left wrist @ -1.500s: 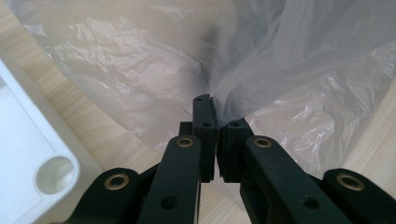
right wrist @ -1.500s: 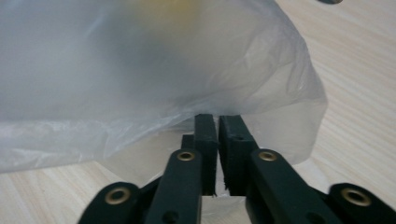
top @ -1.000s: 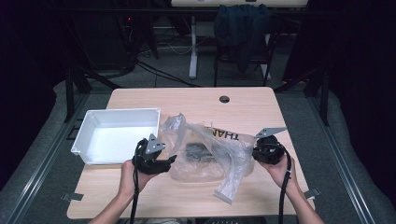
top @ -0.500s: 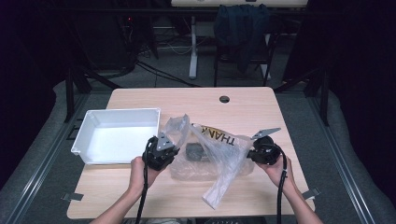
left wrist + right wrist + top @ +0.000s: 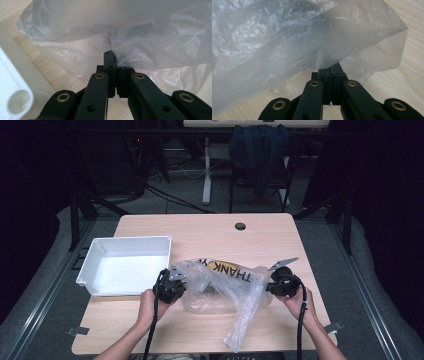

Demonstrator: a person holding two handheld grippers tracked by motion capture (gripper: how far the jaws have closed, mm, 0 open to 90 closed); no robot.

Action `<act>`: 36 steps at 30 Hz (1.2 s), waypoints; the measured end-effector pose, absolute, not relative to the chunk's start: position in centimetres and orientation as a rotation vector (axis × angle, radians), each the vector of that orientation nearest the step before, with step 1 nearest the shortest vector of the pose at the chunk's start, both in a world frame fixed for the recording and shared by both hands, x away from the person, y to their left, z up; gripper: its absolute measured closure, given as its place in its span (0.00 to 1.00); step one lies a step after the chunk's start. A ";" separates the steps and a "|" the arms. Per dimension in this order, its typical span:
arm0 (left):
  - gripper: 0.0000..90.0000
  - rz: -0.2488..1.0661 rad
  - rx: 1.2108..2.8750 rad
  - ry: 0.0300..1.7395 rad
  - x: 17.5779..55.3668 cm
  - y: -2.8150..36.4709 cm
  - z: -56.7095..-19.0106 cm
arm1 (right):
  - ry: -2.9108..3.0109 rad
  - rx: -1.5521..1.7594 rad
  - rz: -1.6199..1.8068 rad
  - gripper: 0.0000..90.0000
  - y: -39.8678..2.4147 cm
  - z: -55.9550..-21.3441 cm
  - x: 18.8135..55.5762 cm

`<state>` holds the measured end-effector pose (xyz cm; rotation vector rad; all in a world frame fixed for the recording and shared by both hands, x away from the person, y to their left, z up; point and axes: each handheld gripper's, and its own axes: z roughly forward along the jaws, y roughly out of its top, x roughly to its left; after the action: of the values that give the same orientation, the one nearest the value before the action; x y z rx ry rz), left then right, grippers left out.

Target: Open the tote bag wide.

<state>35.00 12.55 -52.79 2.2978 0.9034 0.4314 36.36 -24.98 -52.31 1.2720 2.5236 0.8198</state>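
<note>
A crumpled clear plastic bag (image 5: 225,287) with "THANK" printed on an orange patch lies on the wooden table (image 5: 200,230), stretched between my two grippers. My left gripper (image 5: 184,282) is shut on the bag's left edge; in the left gripper view its jaws (image 5: 113,58) pinch a fold of the film (image 5: 150,45). My right gripper (image 5: 268,287) is shut on the right edge, and the right gripper view shows the film (image 5: 287,37) bunched at its closed tips (image 5: 332,68). A loose tail of the bag trails toward the table's front edge.
A white plastic tray (image 5: 130,239) stands at the left of the table, its corner (image 5: 15,92) just beside my left gripper. A cable hole (image 5: 240,226) sits near the far edge. Dark clothing hangs on a chair (image 5: 257,145) beyond the table.
My left gripper has moved in toward the bag's left edge and closed on it. The bag has been pulled flatter and wider between the two grippers. The right gripper has kept still.
</note>
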 end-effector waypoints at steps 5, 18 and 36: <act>0.99 0.439 2.292 0.909 35.0 12.7 -52.7 | 2.537 1.262 0.813 0.77 -25.7 -51.2 35.8; 0.98 0.435 2.292 0.906 35.0 12.8 -52.7 | 2.453 1.218 0.983 0.31 -27.2 -46.3 33.1; 0.93 0.432 2.297 0.907 35.1 12.9 -52.7 | 2.508 1.207 1.002 0.79 -23.6 -48.8 35.3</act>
<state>35.06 12.93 -52.73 2.2974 0.9066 0.4322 35.33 -23.61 -48.82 1.2068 2.5081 1.0020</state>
